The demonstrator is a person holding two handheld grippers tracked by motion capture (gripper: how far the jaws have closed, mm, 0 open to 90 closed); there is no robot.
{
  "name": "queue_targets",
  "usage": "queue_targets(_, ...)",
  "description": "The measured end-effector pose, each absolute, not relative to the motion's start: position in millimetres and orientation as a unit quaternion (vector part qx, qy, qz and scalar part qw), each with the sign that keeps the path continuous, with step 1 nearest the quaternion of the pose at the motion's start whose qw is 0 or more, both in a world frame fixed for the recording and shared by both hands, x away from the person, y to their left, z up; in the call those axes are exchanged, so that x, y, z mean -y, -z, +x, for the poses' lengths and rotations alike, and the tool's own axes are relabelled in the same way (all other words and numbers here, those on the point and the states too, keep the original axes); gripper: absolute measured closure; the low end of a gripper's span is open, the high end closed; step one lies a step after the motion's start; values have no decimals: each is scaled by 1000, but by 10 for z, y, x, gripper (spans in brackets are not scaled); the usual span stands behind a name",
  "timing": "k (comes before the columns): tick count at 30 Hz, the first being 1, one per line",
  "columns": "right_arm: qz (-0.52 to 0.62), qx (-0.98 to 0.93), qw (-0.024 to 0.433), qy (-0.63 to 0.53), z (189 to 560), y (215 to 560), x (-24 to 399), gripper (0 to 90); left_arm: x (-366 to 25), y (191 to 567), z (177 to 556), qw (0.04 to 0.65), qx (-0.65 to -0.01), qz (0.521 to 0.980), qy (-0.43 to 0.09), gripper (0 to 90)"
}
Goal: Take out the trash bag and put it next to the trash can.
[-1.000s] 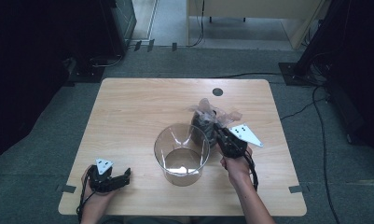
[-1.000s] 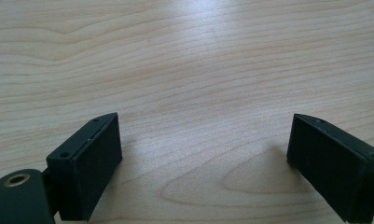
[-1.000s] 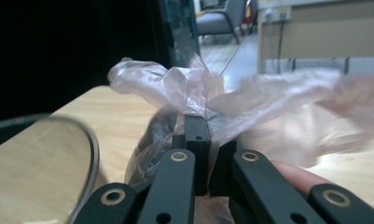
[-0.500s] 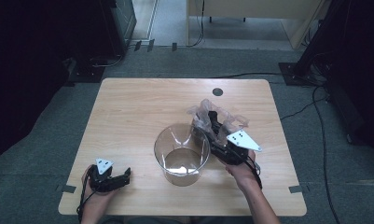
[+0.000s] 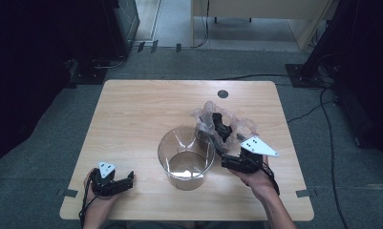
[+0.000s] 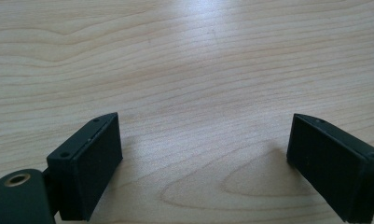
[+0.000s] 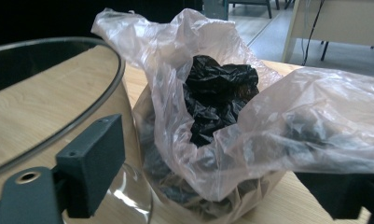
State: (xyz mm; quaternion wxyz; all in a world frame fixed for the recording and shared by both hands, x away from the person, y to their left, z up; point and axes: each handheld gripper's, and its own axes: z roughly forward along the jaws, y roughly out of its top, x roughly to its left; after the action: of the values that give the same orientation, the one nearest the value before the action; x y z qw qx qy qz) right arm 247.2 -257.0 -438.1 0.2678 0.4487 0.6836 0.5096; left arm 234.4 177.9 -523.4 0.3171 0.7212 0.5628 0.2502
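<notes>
A thin translucent plastic bag [image 5: 237, 125] [image 7: 310, 121] with crumpled black material [image 5: 220, 125] [image 7: 219, 95] inside sits on the wooden table, right of a clear round bowl [image 5: 185, 157] [image 7: 45, 93]. My right gripper [image 5: 220, 148] [image 7: 210, 163] points at the bag from the near side. Its jaws have just been opening and now stand wide, with the bag's lower part between them and neither pad pressing on it. My left gripper [image 5: 129, 179] [image 6: 203, 135] rests open near the table's front left corner, with bare wood between its jaws.
The table [image 5: 141, 109] has a round cable hole [image 5: 222, 94] near its far edge. Cables [image 5: 323, 109] run over the grey floor to the right. A dark cabinet [image 5: 120, 19] stands beyond the far left corner.
The right gripper's jaws have opened and let go of the bag. The hand has drawn back slightly toward the near right. The bag has slumped wider. The left hand has not moved.
</notes>
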Motion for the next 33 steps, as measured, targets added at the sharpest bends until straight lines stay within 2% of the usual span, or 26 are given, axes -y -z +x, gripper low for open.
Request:
queue_targets(20, 462, -696, 260, -485, 2281, 4494, 2814, 117, -1779, 5233, 2344, 317, -563, 721, -250, 96)
queue_targets(33, 491, -671, 274, -483, 2182, 4482, 3153, 118, -1777, 5234, 2346, 317, -564, 721, -250, 96)
